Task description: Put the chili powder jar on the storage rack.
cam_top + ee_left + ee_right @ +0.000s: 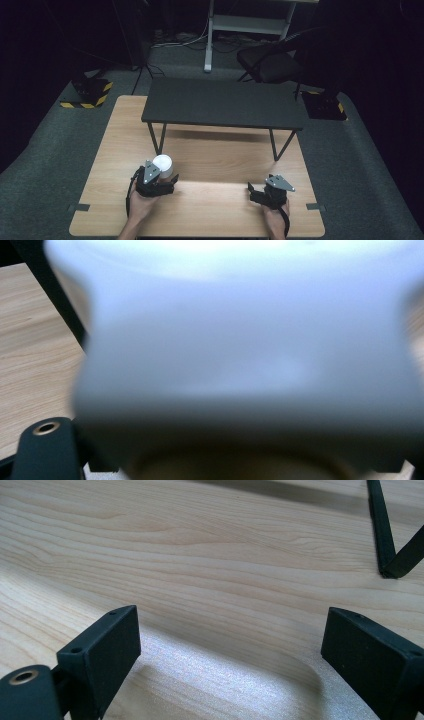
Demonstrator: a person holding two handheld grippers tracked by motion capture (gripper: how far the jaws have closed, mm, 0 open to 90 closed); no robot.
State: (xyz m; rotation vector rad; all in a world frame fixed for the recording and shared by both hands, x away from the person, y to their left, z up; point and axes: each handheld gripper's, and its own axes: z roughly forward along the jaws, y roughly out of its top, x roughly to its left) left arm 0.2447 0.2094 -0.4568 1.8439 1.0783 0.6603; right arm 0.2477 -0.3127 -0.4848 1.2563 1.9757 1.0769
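A white cup point(162, 162) stands on the wooden table point(215, 210), left of the middle and near the front. My left gripper point(164, 176) reaches around it from the front left, with a hand on its body. In the left gripper view the cup point(240, 355) is a close, blurred white shape that spans the gap between the jaws and looks pinched at its sides. My right gripper point(252, 194) rests at the front right, held by the other hand. Its jaws stand wide apart over bare wood, with nothing between them point(230, 650).
A low black shelf point(222, 102) on thin angled legs point(156, 137) stands across the far half of the table. One leg point(385, 540) shows ahead of the right gripper. Beyond the table are a dark chair point(267, 62) and a white frame point(210, 35).
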